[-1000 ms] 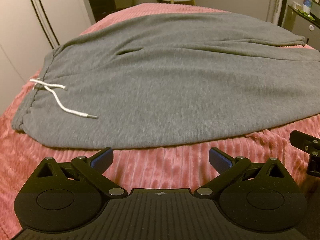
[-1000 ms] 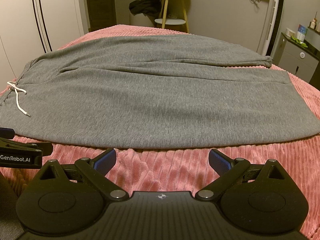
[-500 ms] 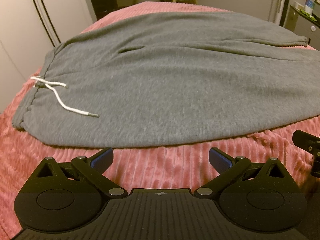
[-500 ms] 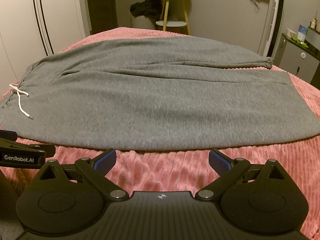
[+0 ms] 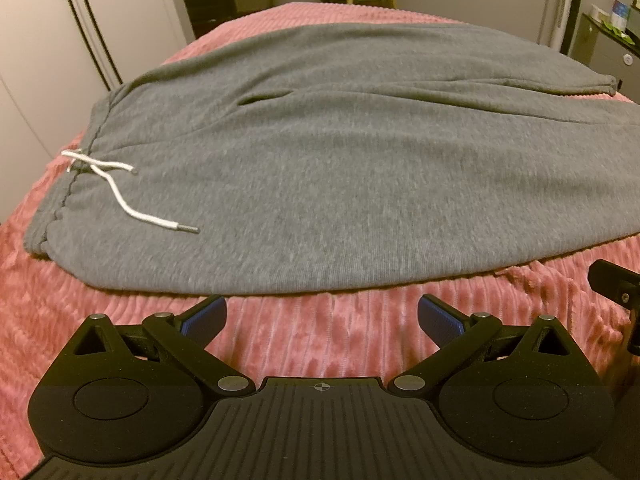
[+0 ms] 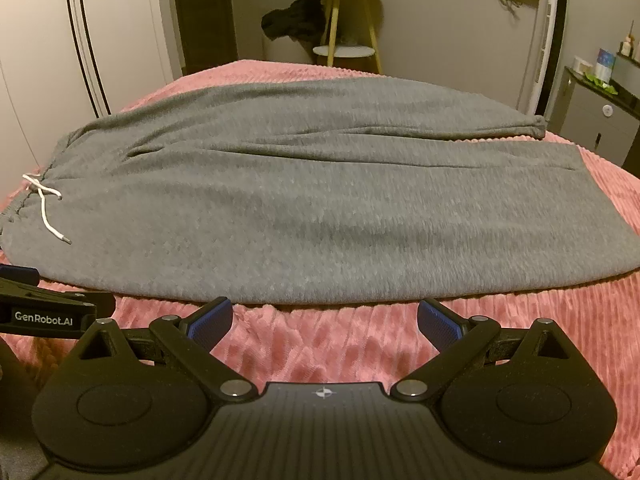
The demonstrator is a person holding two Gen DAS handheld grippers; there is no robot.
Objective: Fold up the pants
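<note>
Pink ribbed bedspread (image 6: 320, 344); wood side table (image 6: 344, 50) w/ dark garment (image 6: 294, 20); white wardrobe (image 6: 36, 60).

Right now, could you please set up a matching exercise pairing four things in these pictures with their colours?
Things:
1. pants
2. bed cover
3. drawstring
4. left gripper pads

Colours:
A. white
B. blue
C. grey
D. pink

Pairs: 1-C, 2-D, 3-A, 4-B

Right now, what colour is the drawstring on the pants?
White drawstring with a metal tip, clearest in the left wrist view.
</note>
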